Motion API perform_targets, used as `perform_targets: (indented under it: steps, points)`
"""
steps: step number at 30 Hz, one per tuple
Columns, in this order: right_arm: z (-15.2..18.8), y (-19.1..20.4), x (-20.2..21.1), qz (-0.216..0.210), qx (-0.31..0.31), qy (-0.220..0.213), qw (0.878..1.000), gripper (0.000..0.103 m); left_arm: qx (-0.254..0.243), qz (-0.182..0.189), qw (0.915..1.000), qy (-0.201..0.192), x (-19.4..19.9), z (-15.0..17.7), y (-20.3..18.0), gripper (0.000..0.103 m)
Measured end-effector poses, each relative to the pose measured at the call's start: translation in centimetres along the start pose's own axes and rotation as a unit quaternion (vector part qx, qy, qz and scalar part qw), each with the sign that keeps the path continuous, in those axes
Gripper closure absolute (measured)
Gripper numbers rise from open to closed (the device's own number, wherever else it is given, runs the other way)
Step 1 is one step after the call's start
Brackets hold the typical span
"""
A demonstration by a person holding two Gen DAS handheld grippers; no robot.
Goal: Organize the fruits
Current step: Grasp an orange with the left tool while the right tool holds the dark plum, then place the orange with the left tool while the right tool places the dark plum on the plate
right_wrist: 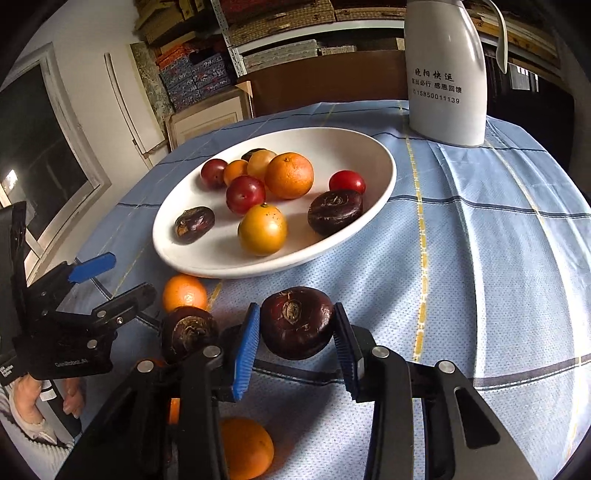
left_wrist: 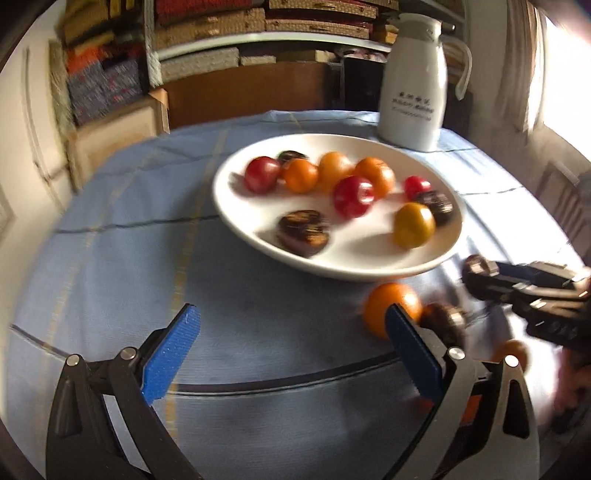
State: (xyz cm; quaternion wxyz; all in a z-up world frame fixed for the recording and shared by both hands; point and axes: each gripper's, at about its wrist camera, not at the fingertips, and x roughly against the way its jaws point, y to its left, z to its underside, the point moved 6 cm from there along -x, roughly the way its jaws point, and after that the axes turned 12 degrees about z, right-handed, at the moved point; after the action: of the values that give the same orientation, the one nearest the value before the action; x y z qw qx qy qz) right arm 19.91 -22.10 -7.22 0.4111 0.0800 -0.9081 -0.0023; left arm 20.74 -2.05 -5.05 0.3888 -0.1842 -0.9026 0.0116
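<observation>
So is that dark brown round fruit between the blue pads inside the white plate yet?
Out. The dark brown round fruit sits clamped in the right gripper, over the blue tablecloth, short of the white plate.

Looks like a lived-in home room doubling as storage: round table under a pale blue checked cloth (right_wrist: 480, 236), white thermos jug with printed lettering (right_wrist: 445, 74), wide white ceramic plate (right_wrist: 369, 162), metal shelving crammed with flat woven boxes (left_wrist: 221, 22), framed panels leaning against the wall (right_wrist: 207, 118).
</observation>
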Motion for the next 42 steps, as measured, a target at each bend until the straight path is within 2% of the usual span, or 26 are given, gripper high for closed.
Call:
perform_targets:
  steps: [3,9,12,14,15,16,18,19,20,22,24,25,30,34,39,42]
  points:
    - [0.0,0.0,0.0,0.001,-0.002,0.001,1.000,0.063,0.020,0.044,0.9988,0.010,-0.9,-0.1,-0.5,0.005]
    - [-0.1,-0.3,0.0,0.000,-0.008,0.002,1.000,0.063,0.037,0.081,0.9953,0.038,-2.8,0.1,-0.8,0.004]
    - [-0.2,-0.7,0.1,-0.002,-0.016,-0.001,1.000,0.063,0.038,0.046,0.9979,0.023,-1.2,0.5,0.7,0.004]
    - [-0.3,-0.9,0.3,-0.004,-0.021,-0.005,1.000,0.063,0.048,-0.023,0.9985,0.011,0.4,1.0,2.9,0.004]
    - [-0.4,-0.9,0.4,-0.006,-0.022,-0.006,1.000,0.063,0.056,-0.042,0.9975,0.005,1.1,1.2,3.7,0.005]
    - [-0.4,-0.9,0.5,-0.007,-0.023,-0.008,1.000,0.063,0.068,-0.035,0.9971,-0.004,1.8,1.5,4.2,0.005]
    - [-0.4,-0.9,0.6,-0.009,-0.022,-0.009,1.000,0.063,0.086,0.007,0.9960,-0.022,2.5,1.6,4.1,0.005]
    - [-0.4,-0.8,0.6,-0.009,-0.022,-0.009,1.000,0.063,0.081,0.022,0.9962,-0.026,2.6,1.5,3.5,0.005]
    - [-0.4,-0.8,0.6,-0.010,-0.021,-0.008,1.000,0.063,0.066,0.021,0.9973,-0.023,2.4,1.5,2.9,0.005]
    - [-0.4,-0.7,0.6,-0.010,-0.022,-0.008,1.000,0.063,0.024,-0.007,0.9997,-0.005,1.2,1.5,1.9,0.005]
    - [-0.3,-0.8,0.6,-0.011,-0.023,-0.008,1.000,0.063,0.005,-0.019,0.9996,0.019,0.0,1.8,1.4,0.006]
    - [-0.3,-0.8,0.7,-0.011,-0.023,-0.009,1.000,0.063,0.003,-0.012,0.9996,0.025,-0.3,1.9,1.3,0.016]
    - [-0.1,-0.3,0.5,-0.013,-0.013,-0.005,1.000,0.063,0.043,0.017,0.9984,0.033,-0.4,2.1,2.6,0.050]
    - [0.1,0.1,0.1,-0.011,-0.004,0.000,1.000,0.063,0.049,0.022,0.9980,0.033,-0.4,2.1,3.0,0.055]
    - [0.5,0.4,-0.2,-0.007,0.003,0.008,1.000,0.063,0.039,0.030,0.9982,0.034,-0.3,2.1,2.6,0.067]
    - [0.7,0.4,-0.5,-0.007,0.004,0.013,1.000,0.063,0.042,0.032,0.9981,0.033,-0.2,2.2,2.6,0.067]
